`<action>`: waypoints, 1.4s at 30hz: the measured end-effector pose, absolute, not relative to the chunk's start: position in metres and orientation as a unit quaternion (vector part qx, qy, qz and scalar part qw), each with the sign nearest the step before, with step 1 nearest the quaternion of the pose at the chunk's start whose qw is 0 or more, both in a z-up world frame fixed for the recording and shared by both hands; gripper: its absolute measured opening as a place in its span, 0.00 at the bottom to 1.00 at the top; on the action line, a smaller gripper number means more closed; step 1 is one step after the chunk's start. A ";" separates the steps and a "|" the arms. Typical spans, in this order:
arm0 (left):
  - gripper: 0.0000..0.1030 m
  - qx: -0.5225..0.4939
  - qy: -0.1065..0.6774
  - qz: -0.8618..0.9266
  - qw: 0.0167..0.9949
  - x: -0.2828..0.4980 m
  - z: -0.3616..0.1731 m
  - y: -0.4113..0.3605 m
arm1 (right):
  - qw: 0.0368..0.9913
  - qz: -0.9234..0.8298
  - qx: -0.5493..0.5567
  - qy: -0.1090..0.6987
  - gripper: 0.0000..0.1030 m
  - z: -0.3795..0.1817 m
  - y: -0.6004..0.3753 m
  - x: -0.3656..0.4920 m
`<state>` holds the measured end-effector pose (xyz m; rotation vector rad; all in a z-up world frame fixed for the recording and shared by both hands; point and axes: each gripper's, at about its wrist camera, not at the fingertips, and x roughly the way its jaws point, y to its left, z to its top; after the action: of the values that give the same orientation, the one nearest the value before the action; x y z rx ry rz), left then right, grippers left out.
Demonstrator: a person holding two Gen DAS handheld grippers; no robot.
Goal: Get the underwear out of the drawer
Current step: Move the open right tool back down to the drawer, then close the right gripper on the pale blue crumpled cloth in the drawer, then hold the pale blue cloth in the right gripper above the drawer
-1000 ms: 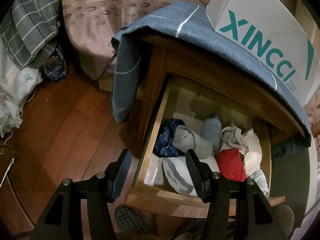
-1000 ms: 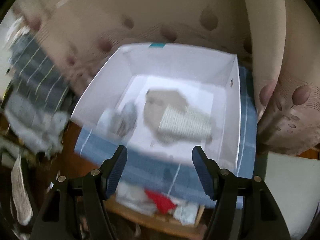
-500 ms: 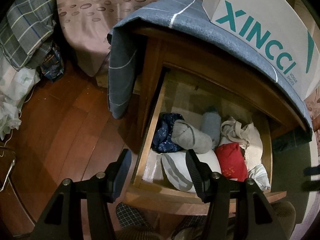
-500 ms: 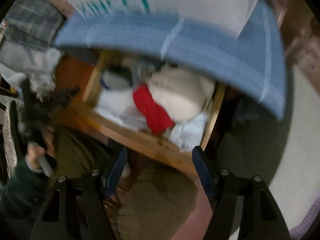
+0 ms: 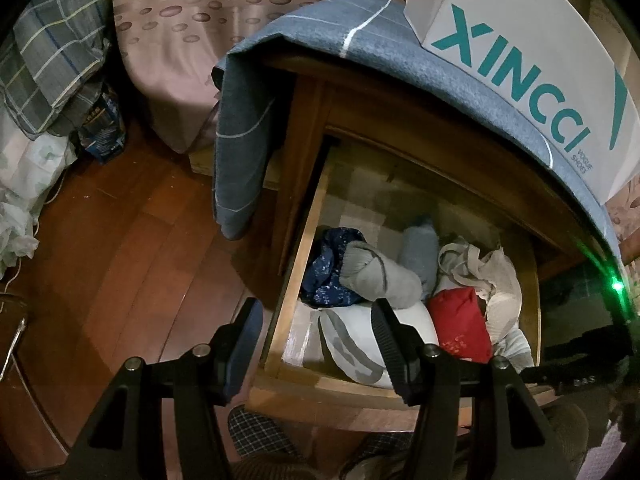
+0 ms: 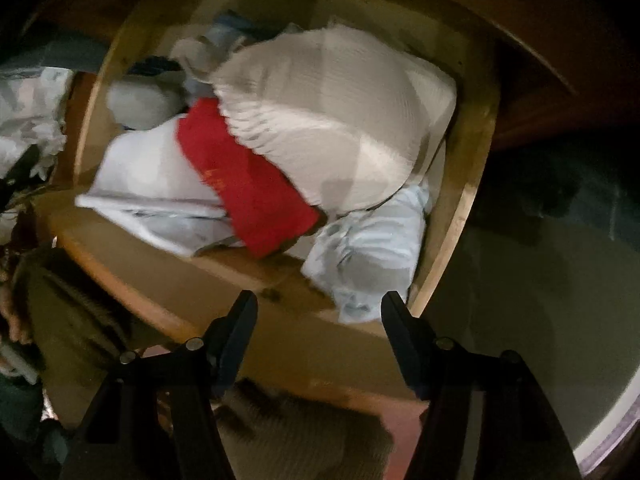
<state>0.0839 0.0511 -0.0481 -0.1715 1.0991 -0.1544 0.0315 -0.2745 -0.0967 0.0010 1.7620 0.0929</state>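
Observation:
The wooden drawer (image 5: pixel 296 276) stands pulled open, full of folded underwear. In the left wrist view I see a navy patterned piece (image 5: pixel 326 276), a grey roll (image 5: pixel 380 276), a white-and-grey piece (image 5: pixel 360 340), a red piece (image 5: pixel 460 324) and a beige one (image 5: pixel 496 276). My left gripper (image 5: pixel 316 320) is open and empty above the drawer's front left corner. My right gripper (image 6: pixel 318 312) is open and empty, low over the drawer's front edge (image 6: pixel 224 280), close to the red piece (image 6: pixel 244 188), a beige piece (image 6: pixel 340 128) and a pale blue piece (image 6: pixel 372 256).
A blue-grey cloth (image 5: pixel 248 120) drapes over the nightstand top, with a white XINCCI shoe box (image 5: pixel 520 52) on it. A bed with a pink cover (image 5: pixel 180 60) stands behind. The wooden floor (image 5: pixel 120 260) lies to the left. My slippered feet (image 5: pixel 256 436) are below the drawer.
My right gripper swung down from the white box on top to just above the drawer's front right. My left gripper stayed over the drawer's left corner with only a small shift.

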 end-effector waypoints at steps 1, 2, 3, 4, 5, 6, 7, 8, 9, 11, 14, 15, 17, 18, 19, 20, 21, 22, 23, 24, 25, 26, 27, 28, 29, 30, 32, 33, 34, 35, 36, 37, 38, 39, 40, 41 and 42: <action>0.56 -0.082 0.522 -0.074 0.846 0.084 -0.048 0.051 | 0.634 0.037 -0.005 0.773 0.60 -0.101 -0.275 0.033; 0.56 -0.083 0.522 -0.075 0.845 0.085 -0.048 0.051 | 0.632 0.035 -0.006 0.774 0.60 -0.104 -0.276 0.033; 0.56 -0.083 0.523 -0.075 0.845 0.085 -0.049 0.051 | 0.630 0.035 -0.006 0.776 0.60 -0.107 -0.277 0.035; 0.56 -0.083 0.523 -0.074 0.845 0.085 -0.048 0.051 | 0.629 0.034 -0.009 0.777 0.60 -0.110 -0.277 0.037; 0.56 -0.082 0.523 -0.075 0.845 0.085 -0.048 0.051 | 0.627 0.032 -0.015 0.778 0.60 -0.113 -0.277 0.038; 0.56 -0.082 0.523 -0.076 0.845 0.085 -0.049 0.050 | 0.627 0.031 -0.018 0.778 0.61 -0.116 -0.277 0.039; 0.56 -0.081 0.524 -0.076 0.845 0.085 -0.049 0.050 | 0.625 0.031 -0.018 0.780 0.62 -0.119 -0.277 0.040; 0.56 -0.081 0.524 -0.076 0.844 0.085 -0.049 0.051 | 0.624 0.029 -0.019 0.780 0.64 -0.121 -0.278 0.041; 0.56 -0.081 0.525 -0.076 0.844 0.085 -0.049 0.051 | 0.624 0.026 -0.025 0.780 0.64 -0.124 -0.277 0.042; 0.56 -0.082 0.525 -0.076 0.844 0.086 -0.050 0.051 | 0.621 0.025 -0.040 0.782 0.64 -0.130 -0.277 0.043; 0.56 -0.082 0.525 -0.077 0.844 0.086 -0.049 0.051 | 0.614 0.023 -0.049 0.787 0.66 -0.139 -0.278 0.043; 0.56 -0.081 0.525 -0.076 0.843 0.086 -0.050 0.051 | 0.613 0.023 -0.051 0.788 0.68 -0.140 -0.277 0.043; 0.56 -0.081 0.526 -0.078 0.843 0.086 -0.050 0.050 | 0.611 0.025 -0.053 0.789 0.71 -0.143 -0.277 0.043; 0.56 -0.082 0.526 -0.078 0.843 0.087 -0.051 0.050 | 0.611 0.028 -0.053 0.789 0.74 -0.144 -0.275 0.042; 0.56 -0.082 0.526 -0.078 0.843 0.086 -0.051 0.051 | 0.610 0.031 -0.054 0.790 0.76 -0.144 -0.273 0.042; 0.56 -0.082 0.526 -0.078 0.843 0.087 -0.051 0.051 | 0.608 0.033 -0.059 0.791 0.79 -0.145 -0.268 0.042; 0.56 -0.082 0.527 -0.078 0.842 0.087 -0.051 0.050 | 0.606 0.036 -0.069 0.792 0.81 -0.146 -0.265 0.041; 0.56 -0.082 0.528 -0.078 0.842 0.087 -0.051 0.050 | 0.604 0.037 -0.078 0.793 0.81 -0.147 -0.260 0.043; 0.56 -0.082 0.528 -0.078 0.842 0.087 -0.051 0.050 | 0.604 0.035 -0.081 0.792 0.82 -0.148 -0.258 0.043; 0.56 -0.082 0.528 -0.078 0.842 0.087 -0.051 0.050 | 0.602 0.032 -0.084 0.793 0.82 -0.148 -0.256 0.044; 0.56 -0.082 0.528 -0.078 0.842 0.087 -0.051 0.050 | 0.600 0.032 -0.089 0.794 0.82 -0.149 -0.255 0.044; 0.56 -0.082 0.527 -0.078 0.842 0.087 -0.051 0.050 | 0.597 0.031 -0.093 0.796 0.82 -0.149 -0.253 0.044; 0.56 -0.083 0.528 -0.078 0.842 0.087 -0.051 0.050 | 0.596 0.029 -0.097 0.796 0.80 -0.154 -0.248 0.041; 0.56 -0.083 0.528 -0.078 0.842 0.087 -0.051 0.050 | 0.594 0.025 -0.102 0.798 0.79 -0.153 -0.247 0.042; 0.56 -0.084 0.527 -0.078 0.842 0.087 -0.051 0.050 | 0.592 0.022 -0.111 0.798 0.72 -0.155 -0.243 0.045; 0.56 -0.084 0.527 -0.078 0.842 0.086 -0.051 0.050 | 0.587 0.016 -0.124 0.800 0.64 -0.160 -0.243 0.045; 0.56 -0.086 0.526 -0.079 0.843 0.086 -0.050 0.050 | 0.588 0.010 -0.116 0.800 0.59 -0.161 -0.244 0.044; 0.56 -0.086 0.525 -0.079 0.843 0.086 -0.050 0.051 | 0.591 0.006 -0.114 0.799 0.56 -0.160 -0.245 0.044; 0.56 -0.087 0.525 -0.079 0.843 0.086 -0.050 0.052 | 0.594 0.003 -0.107 0.797 0.54 -0.157 -0.246 0.043; 0.56 -0.089 0.525 -0.079 0.843 0.086 -0.050 0.052 | 0.599 -0.002 -0.093 0.796 0.50 -0.153 -0.248 0.043; 0.56 -0.090 0.525 -0.080 0.843 0.086 -0.050 0.052 | 0.602 -0.003 -0.084 0.794 0.46 -0.150 -0.250 0.044; 0.56 -0.091 0.524 -0.080 0.843 0.086 -0.050 0.052 | 0.605 -0.005 -0.070 0.793 0.45 -0.147 -0.253 0.044; 0.56 -0.091 0.523 -0.080 0.844 0.085 -0.049 0.052 | 0.608 -0.007 -0.050 0.792 0.42 -0.143 -0.257 0.044; 0.56 -0.091 0.523 -0.080 0.844 0.085 -0.049 0.052 | 0.610 -0.009 -0.030 0.792 0.39 -0.140 -0.262 0.045; 0.56 -0.092 0.523 -0.081 0.843 0.085 -0.050 0.052 | 0.611 -0.009 -0.011 0.791 0.38 -0.137 -0.265 0.046; 0.56 -0.092 0.523 -0.081 0.843 0.085 -0.050 0.052 | 0.612 -0.009 0.011 0.791 0.36 -0.135 -0.270 0.046; 0.56 -0.092 0.523 -0.081 0.843 0.085 -0.050 0.052 | 0.612 -0.007 0.023 0.791 0.33 -0.133 -0.271 0.048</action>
<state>0.0850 0.0522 -0.0496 -0.1941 1.1050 -0.1703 0.0476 -0.2714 -0.1329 0.0533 1.8245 -0.0152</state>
